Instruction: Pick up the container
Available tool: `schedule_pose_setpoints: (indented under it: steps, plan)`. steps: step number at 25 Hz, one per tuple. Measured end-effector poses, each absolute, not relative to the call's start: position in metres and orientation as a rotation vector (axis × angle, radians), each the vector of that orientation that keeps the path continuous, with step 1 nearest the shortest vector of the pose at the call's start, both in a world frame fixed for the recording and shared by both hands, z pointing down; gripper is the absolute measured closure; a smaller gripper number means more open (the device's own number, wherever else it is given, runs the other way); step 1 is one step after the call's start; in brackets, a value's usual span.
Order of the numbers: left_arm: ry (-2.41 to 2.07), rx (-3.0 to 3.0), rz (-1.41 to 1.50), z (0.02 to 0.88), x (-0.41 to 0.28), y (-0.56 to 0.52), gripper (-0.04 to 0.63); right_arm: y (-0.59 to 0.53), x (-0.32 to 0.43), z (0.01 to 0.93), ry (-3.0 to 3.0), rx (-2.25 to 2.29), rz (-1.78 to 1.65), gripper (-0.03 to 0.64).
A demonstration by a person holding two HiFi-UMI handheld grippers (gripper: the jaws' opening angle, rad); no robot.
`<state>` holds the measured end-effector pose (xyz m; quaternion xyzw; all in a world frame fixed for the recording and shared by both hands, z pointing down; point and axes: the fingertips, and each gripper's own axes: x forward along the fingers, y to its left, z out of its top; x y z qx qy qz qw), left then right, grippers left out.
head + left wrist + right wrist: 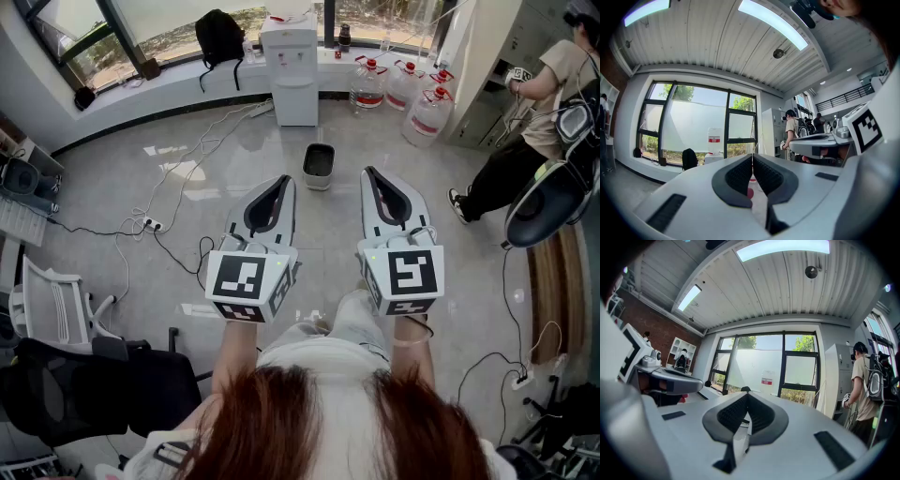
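A dark grey container (319,165) stands on the floor ahead, between and beyond the tips of both grippers. My left gripper (284,179) is held level in front of me, shut, with nothing between its jaws. My right gripper (367,172) is held level beside it, also shut and empty. In the left gripper view the left gripper (752,156) points at the windows with its tips touching. In the right gripper view the right gripper (746,395) likewise points at the windows. The container is hidden in both gripper views.
A white water dispenser (290,67) stands by the window, with several water jugs (403,89) to its right. A black backpack (218,37) sits on the sill. Cables (178,187) trail over the floor at left. A person (525,131) stands at right by a dark chair (548,202).
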<state>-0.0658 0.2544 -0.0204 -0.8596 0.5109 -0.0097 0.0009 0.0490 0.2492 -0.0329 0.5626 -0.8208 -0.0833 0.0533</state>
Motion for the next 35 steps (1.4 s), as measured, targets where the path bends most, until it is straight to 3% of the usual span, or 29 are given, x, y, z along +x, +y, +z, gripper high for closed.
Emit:
schedule_pose_setpoints:
  steps: [20,35]
  plan:
    - [1.587,-2.74,-0.039,-0.01,-0.057,0.246,0.58,0.237,0.059,-0.029,-2.539,1.774,-0.173,0.593]
    - [1.657,-2.736,-0.091,0.007,-0.069,0.134,0.58,0.123,0.05,-0.007,-2.551,1.735,-0.048,0.594]
